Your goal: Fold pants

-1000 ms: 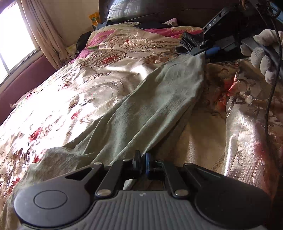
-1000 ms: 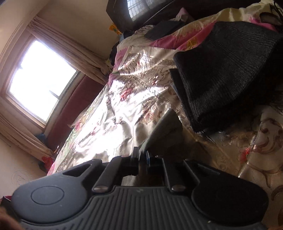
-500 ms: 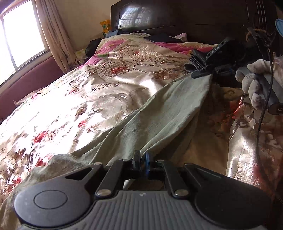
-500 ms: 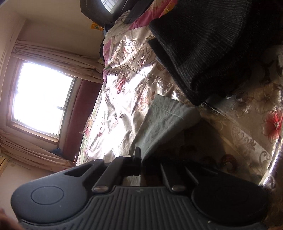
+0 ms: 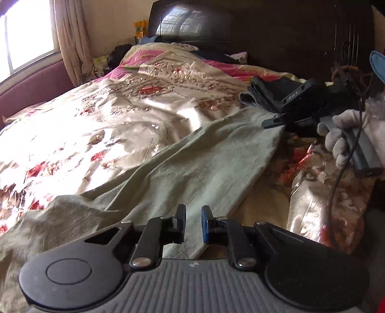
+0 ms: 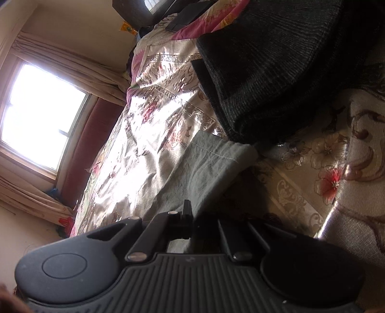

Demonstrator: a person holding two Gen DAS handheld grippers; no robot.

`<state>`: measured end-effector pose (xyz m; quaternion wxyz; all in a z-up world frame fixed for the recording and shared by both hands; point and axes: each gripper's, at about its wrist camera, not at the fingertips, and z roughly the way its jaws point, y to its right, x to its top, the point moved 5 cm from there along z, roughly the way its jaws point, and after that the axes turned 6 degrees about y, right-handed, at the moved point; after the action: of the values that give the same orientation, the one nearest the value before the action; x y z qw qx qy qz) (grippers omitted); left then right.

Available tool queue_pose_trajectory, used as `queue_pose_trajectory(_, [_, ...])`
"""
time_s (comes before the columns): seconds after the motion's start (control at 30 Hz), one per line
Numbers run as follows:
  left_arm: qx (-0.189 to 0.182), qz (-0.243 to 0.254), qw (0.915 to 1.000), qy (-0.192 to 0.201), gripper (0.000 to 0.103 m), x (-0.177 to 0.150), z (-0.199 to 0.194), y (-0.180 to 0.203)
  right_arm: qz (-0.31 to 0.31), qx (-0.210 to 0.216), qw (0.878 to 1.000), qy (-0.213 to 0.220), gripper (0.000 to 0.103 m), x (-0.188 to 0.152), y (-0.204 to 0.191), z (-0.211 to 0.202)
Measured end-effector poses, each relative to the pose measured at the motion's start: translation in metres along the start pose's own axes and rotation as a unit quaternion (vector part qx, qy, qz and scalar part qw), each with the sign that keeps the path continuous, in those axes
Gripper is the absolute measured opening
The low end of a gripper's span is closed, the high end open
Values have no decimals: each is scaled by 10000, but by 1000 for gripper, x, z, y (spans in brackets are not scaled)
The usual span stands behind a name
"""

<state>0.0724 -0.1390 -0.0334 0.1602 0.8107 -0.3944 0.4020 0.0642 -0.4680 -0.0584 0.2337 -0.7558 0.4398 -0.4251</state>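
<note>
Green pants (image 5: 182, 154) lie stretched along the floral bed (image 5: 101, 125), hem just beside a black garment (image 6: 276, 72), left gripper (image 5: 193, 222) narrowly parted over the near edge, right gripper (image 6: 199, 221) low beside the cloth, its opening too dark to tell.

- A bed (image 5: 144, 115) with a shiny floral cover fills the room.
- A dark headboard (image 5: 252, 31) stands behind it.
- A bright window (image 6: 36, 115) with beige curtains (image 5: 72, 36) sits above a maroon ledge (image 5: 31, 94).
- The walls (image 5: 113, 21) are cream.
- Sunlight glares on the cover.
</note>
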Motion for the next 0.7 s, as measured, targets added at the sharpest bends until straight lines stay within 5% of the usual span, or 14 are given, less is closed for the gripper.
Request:
queue_pose_trajectory(0.07, [-17, 1, 9991, -416, 31, -20, 13, -2, -301, -181, 9993, -121, 9, 1, -3, -11])
queue_pose_trajectory(0.17, [-66, -107, 9996, -261, 31, -29, 4, -3, -1094, -527, 9926, -66, 9, 0, -21, -38])
queue_pose_trajectory(0.27, [-30, -296, 9994, 152, 31, -22, -13, -12, -2215, 86, 9749, -227, 9, -17, -79, -46])
queue_pose_trajectory(0.33, [133, -384, 9985, 356, 31, -19, -20, -22, -2732, 774, 9544, -920, 11, -42, -126, -17])
queue_pose_trajectory(0.43, [380, -517, 9969, 466, 31, -18, -21, -40, -3367, 1516, 9115, -1810, 11, -91, -181, 44])
queue_pose_trajectory(0.7, [335, -754, 9963, 257, 31, -37, -4, -56, -5325, 1623, 7697, -3126, 11, -192, -231, 125])
